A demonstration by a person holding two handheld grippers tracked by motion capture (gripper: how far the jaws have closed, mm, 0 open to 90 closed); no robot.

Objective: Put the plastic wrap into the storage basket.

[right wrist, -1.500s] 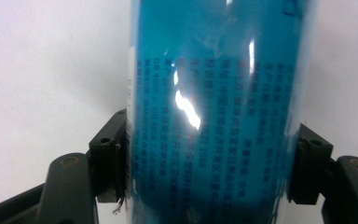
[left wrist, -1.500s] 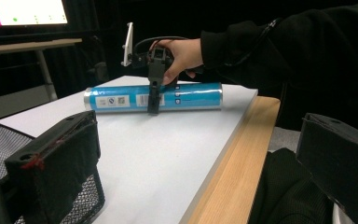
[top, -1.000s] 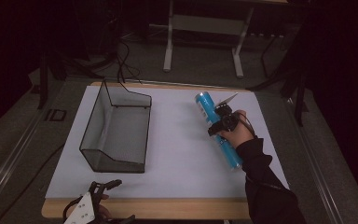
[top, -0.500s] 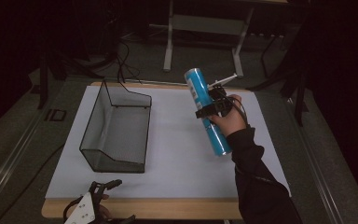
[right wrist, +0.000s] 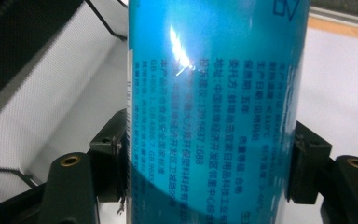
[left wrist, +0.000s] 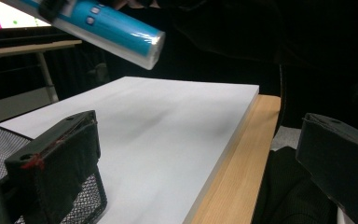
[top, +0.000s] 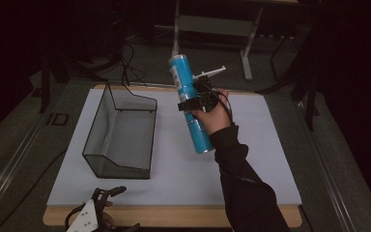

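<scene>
At the near edge of the worktop (top: 174,215), by its left corner, the left gripper (top: 99,212) sits low in the person's hand. Its two black jaws are wide apart with nothing between them. In the left gripper view the white sheet (left wrist: 168,126) lies flat over the wooden top, with a strip of bare wood along the edge.

A little farther in, on the left side of the white sheet, stands a black wire mesh basket (top: 121,133). It is open at the top and nothing can be seen inside it.

To the right of the basket, the person's arm in a dark sleeve (top: 246,188) reaches in from the near edge. The right gripper (top: 198,101) is up in the air above the middle of the worktop. Its jaws are closed tight on a long blue tube (top: 189,104), one on each side, around its middle. The tube is tilted, with its top end leaning toward the far edge. It touches neither the sheet nor the basket.
</scene>
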